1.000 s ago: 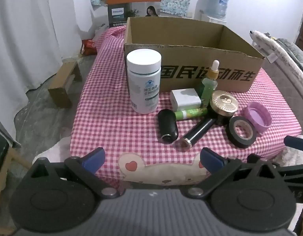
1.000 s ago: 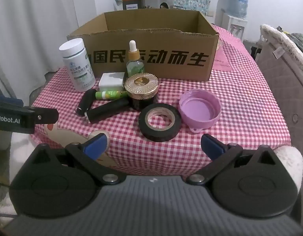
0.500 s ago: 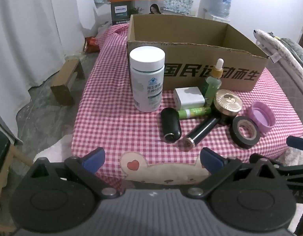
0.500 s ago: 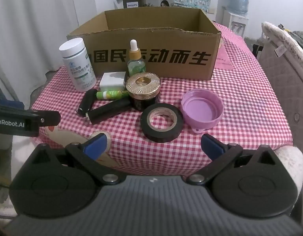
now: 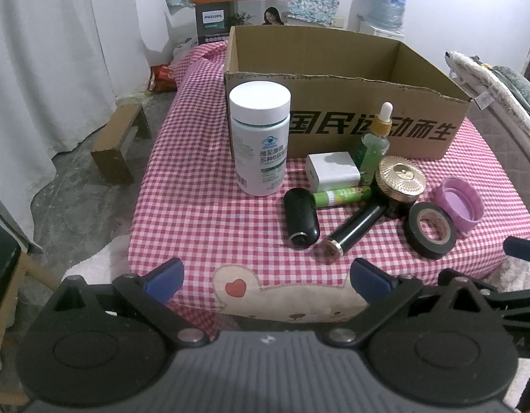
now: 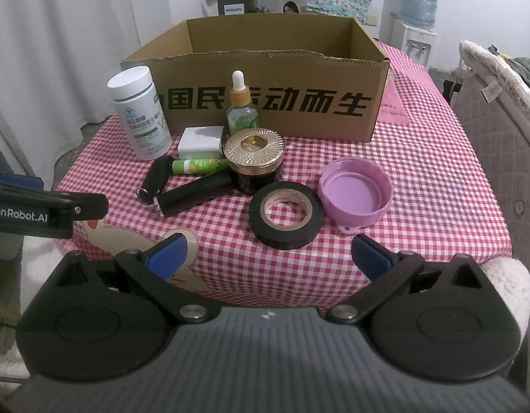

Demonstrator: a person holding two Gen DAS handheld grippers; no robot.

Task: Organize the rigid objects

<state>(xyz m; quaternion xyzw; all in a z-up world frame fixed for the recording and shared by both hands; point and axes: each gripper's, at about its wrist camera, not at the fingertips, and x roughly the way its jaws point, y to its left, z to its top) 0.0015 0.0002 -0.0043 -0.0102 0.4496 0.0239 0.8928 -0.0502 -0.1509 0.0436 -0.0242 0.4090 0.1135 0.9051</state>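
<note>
An open cardboard box [image 5: 344, 117] [image 6: 265, 96] stands at the back of the checked table. In front of it are a white pill bottle [image 5: 259, 141] [image 6: 139, 112], a green dropper bottle [image 5: 375, 141] [image 6: 241, 110], a white block [image 5: 332, 171], a green tube [image 5: 342, 194], a gold-lidded jar [image 5: 401, 180] [image 6: 254, 160], two black cylinders [image 5: 301, 217] [image 5: 354, 230], a black tape roll [image 5: 432, 230] [image 6: 286, 214] and a purple lid [image 5: 459, 206] [image 6: 356, 195]. My left gripper [image 5: 266, 280] and right gripper [image 6: 268, 253] are open and empty at the table's front edge.
The red checked cloth [image 5: 209, 206] covers the table. A small wooden stool [image 5: 118, 141] stands on the floor at the left. A padded mattress edge [image 6: 499, 110] lies at the right. White curtains [image 5: 58, 51] hang at the left.
Both grippers have drifted slightly toward the table; the objects look a little nearer. Nothing on the table has moved.
</note>
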